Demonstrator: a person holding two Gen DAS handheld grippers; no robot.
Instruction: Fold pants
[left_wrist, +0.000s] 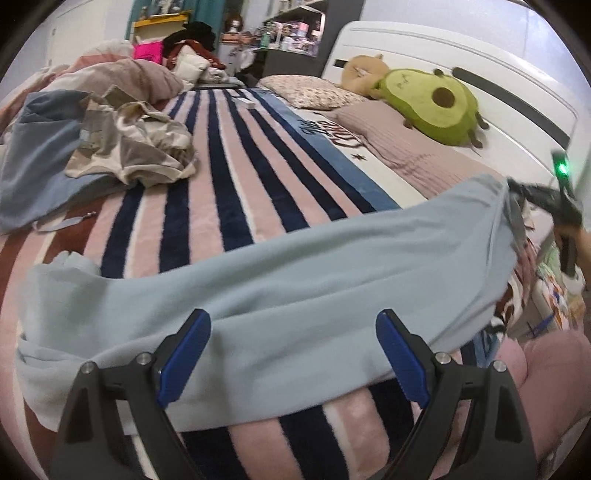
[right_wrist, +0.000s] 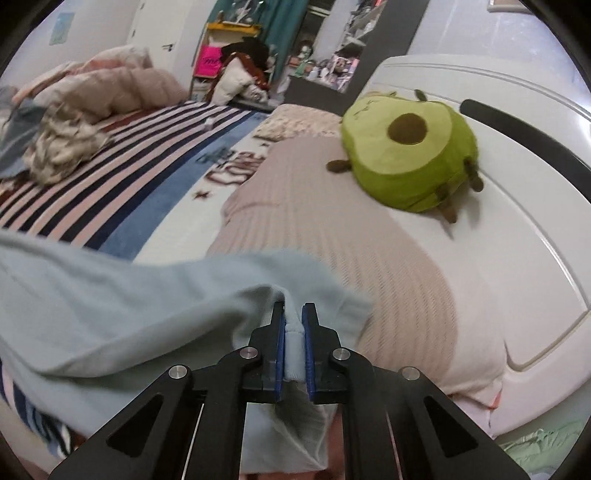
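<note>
The light blue pants (left_wrist: 280, 273) lie stretched across the striped blanket (left_wrist: 221, 192) near the bed's front edge. My left gripper (left_wrist: 293, 325) is open, its blue pads on either side of the pants' near edge, holding nothing. My right gripper (right_wrist: 294, 310) is shut on a bunched end of the pants (right_wrist: 110, 314) and holds it lifted over the pink pillow (right_wrist: 351, 240). In the left wrist view the right gripper (left_wrist: 517, 192) shows at the far right, gripping the raised end.
A heap of crumpled clothes (left_wrist: 129, 147) and a blue garment (left_wrist: 33, 162) lie at the far left. A green avocado plush (right_wrist: 410, 158), pillows and the white headboard (right_wrist: 517, 155) stand to the right. A cluttered shelf is behind the bed.
</note>
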